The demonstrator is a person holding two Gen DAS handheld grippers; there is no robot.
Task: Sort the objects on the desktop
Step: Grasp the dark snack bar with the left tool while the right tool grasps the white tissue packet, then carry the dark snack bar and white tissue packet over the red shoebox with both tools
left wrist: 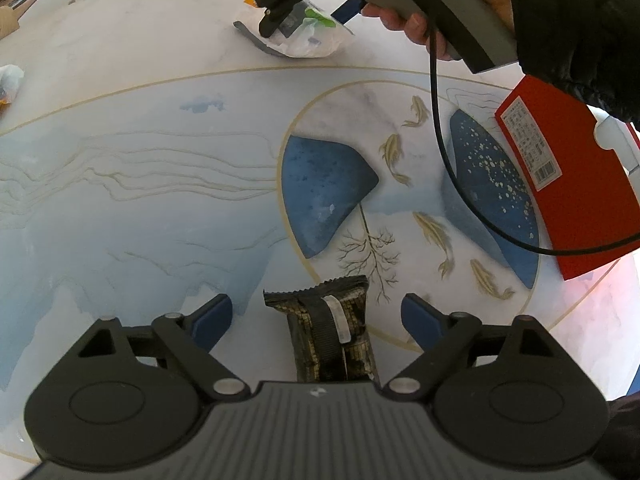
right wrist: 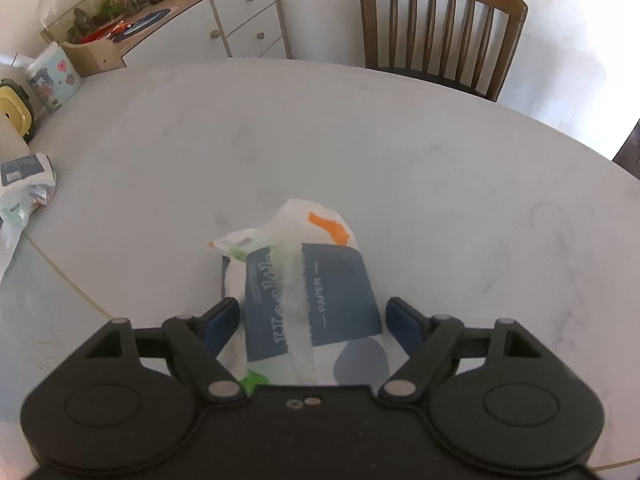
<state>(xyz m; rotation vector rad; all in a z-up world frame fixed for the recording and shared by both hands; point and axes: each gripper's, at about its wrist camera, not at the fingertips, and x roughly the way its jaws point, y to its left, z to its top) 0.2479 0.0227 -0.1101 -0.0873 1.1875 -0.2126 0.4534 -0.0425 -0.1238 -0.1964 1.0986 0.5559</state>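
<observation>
Tissue pack [right wrist: 304, 292] is sitting between the right gripper's [right wrist: 314, 320] spread jaws — squeezing comes next; left gripper [left wrist: 318, 316] is straddling a snack bar [left wrist: 332, 328], also apart.

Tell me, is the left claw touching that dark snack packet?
Apart: the left wrist view shows bare table on both sides between the left gripper's fingers and the snack packet.
</observation>
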